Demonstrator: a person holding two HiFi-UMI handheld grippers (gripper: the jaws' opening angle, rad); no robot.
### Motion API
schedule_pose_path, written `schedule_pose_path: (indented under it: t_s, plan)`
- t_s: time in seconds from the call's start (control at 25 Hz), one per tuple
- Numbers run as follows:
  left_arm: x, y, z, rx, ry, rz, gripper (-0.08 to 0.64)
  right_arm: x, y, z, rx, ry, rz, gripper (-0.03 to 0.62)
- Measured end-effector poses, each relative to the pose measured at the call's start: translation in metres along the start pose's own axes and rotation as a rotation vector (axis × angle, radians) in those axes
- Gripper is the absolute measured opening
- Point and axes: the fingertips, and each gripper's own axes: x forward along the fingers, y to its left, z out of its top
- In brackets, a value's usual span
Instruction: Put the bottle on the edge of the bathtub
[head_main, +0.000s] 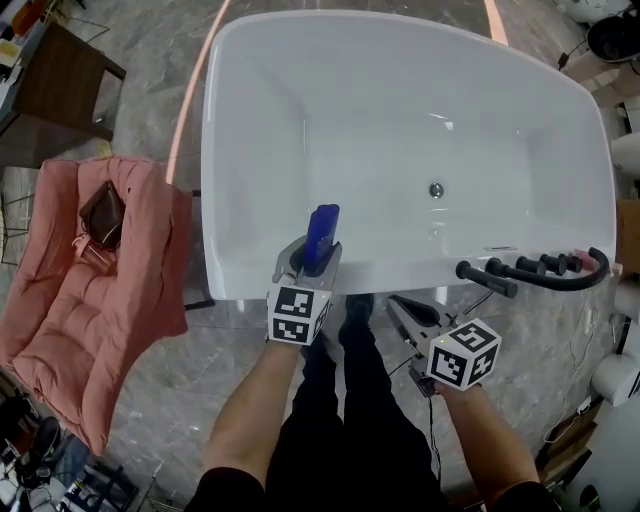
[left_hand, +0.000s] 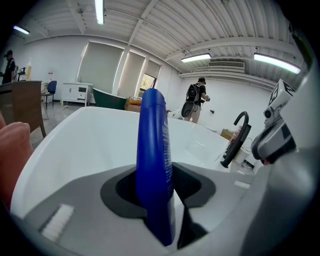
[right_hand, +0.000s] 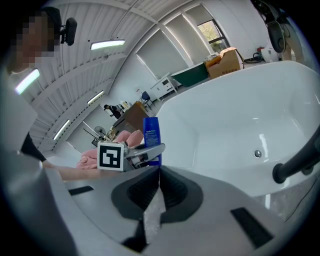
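Placement step, approx. midway. L gripper (head_main: 318, 258) clamps the blue bottle (head_main: 322, 233) upright, over the near rim of the bathtub (head_main: 250, 285), apparently not yet set down. R gripper (head_main: 402, 312), jaws pressed together and empty, hangs just outside that rim. Next move, prob.: lower until the base sits flat on the rim, well clear of the inner slope, then open the jaws. Bottle label (right_hand: 151, 134): pale print, too small to read; no brand legible.
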Motion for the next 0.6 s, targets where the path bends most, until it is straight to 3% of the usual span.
schedule_pose_path:
  t_s: [0.16,0.32,0.6]
  plan:
    - [-0.008,-0.006,-0.012,0.051,0.006,0.018,0.167,0.000,0.001,-0.008,-0.001,0.009,0.006,0.011]
    - [-0.020,-0.008,-0.025,0.024,0.003,0.030,0.161,-0.001,0.004,-0.014,-0.006,0.019,0.011,0.012]
    - [-0.034,-0.019,-0.006,0.049,-0.029,-0.015,0.161,-0.004,0.014,-0.002,-0.035,-0.020,0.027,0.012]
